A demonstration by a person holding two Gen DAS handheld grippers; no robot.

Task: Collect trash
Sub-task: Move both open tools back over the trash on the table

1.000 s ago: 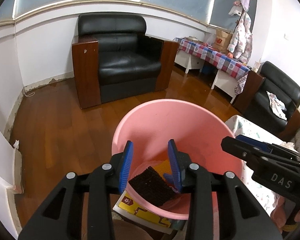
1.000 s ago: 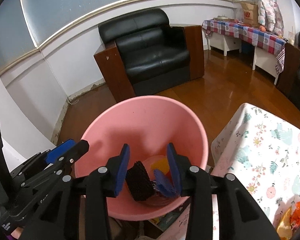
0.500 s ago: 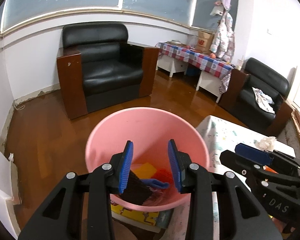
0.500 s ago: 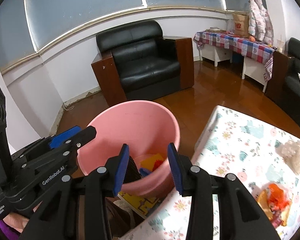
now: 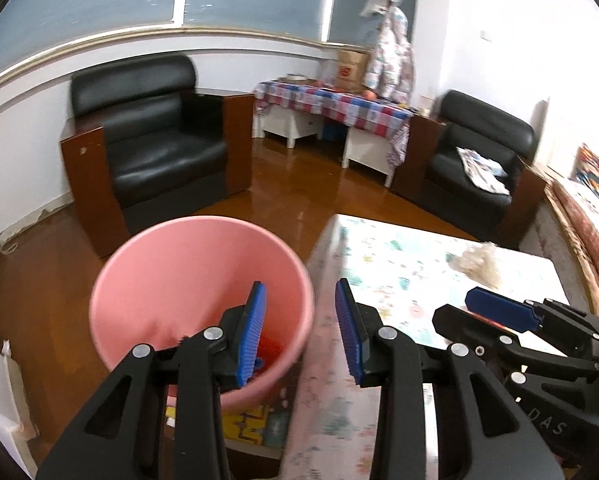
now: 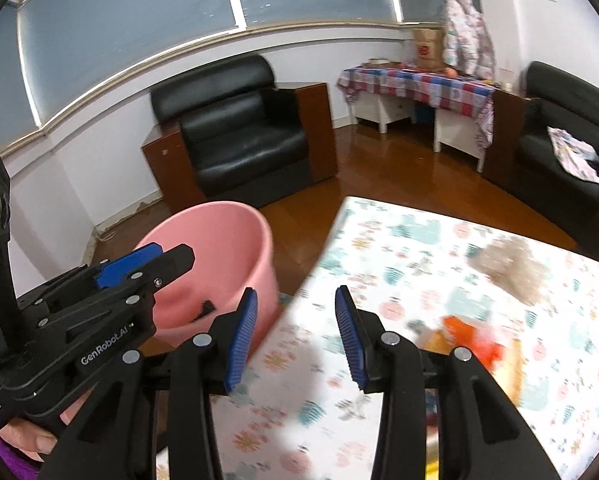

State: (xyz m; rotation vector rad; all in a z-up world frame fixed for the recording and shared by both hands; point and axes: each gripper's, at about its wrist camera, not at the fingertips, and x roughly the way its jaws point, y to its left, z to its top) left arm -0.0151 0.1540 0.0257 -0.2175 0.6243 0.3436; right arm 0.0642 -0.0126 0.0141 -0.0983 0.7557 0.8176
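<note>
Off to the left of both claws stands the pink bucket [image 5: 159, 280]. The left wrist view looks down into it and catches a bit of red and blue trash at its bottom, just behind the left pad [image 5: 253, 336]; the right wrist view sees only the bucket's outer wall [image 6: 227, 248] and rim, nothing of the contents. The left gripper [image 5: 301, 332] hangs with its jaws parted about halfway and nothing between them, one pad over the bucket's rim, the other over the edge of the table [image 5: 399, 264] with its flowered cloth. To its right, the right gripper [image 6: 295, 336] is likewise half open and empty, over the cloth. Ahead and right of this claw lies blurred orange trash [image 6: 475, 340], which the left view barely shows, hidden behind the other claw's pad. Further ahead right sits a pale crumpled wad [image 6: 515, 264], seen in both views. Only the right view shows a hand [image 6: 31, 436] under the left tool.
</note>
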